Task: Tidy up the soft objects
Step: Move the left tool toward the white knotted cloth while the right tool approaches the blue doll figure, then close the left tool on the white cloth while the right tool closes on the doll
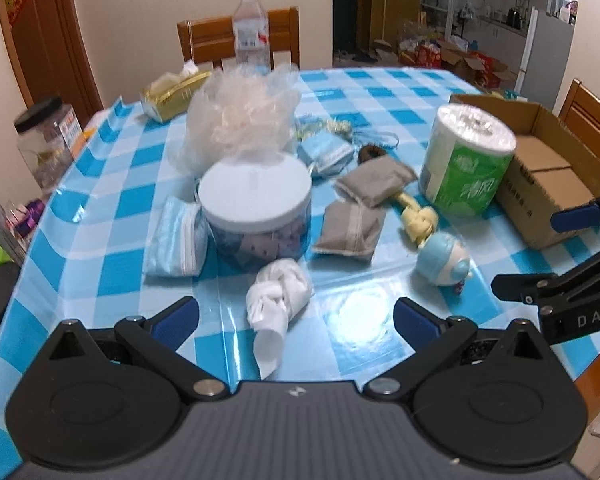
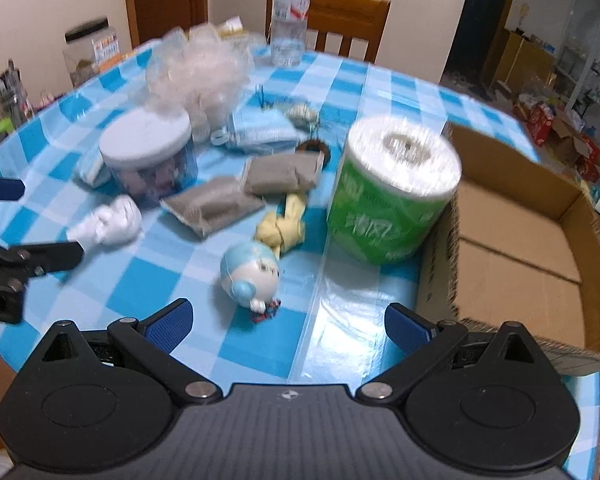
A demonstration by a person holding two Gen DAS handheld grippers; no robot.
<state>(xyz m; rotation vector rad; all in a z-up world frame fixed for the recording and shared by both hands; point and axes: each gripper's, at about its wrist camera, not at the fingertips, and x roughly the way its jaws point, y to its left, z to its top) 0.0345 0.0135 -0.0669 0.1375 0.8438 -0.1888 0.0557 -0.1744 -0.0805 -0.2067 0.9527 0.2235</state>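
Soft things lie on the blue checked table: a knotted white sock (image 1: 278, 294) (image 2: 110, 222), two grey pouches (image 1: 350, 230) (image 2: 212, 205), a yellow knotted rope (image 1: 418, 222) (image 2: 284, 230), a blue-white doll head (image 1: 444, 262) (image 2: 250, 272), face masks (image 1: 176, 242), a mesh puff (image 1: 240, 114) (image 2: 198, 70) and a green-wrapped paper roll (image 1: 466, 160) (image 2: 394, 190). My left gripper (image 1: 296, 318) is open, just short of the sock. My right gripper (image 2: 286, 322) is open, just short of the doll head. An open cardboard box (image 1: 548, 176) (image 2: 516, 236) stands at the right.
A white-lidded jar (image 1: 256, 212) (image 2: 148, 156) stands mid-table. A water bottle (image 1: 251, 26) (image 2: 290, 14), a gold tissue pack (image 1: 172, 94) and a black-lidded jar (image 1: 46, 140) stand at the back and left. Wooden chairs surround the table.
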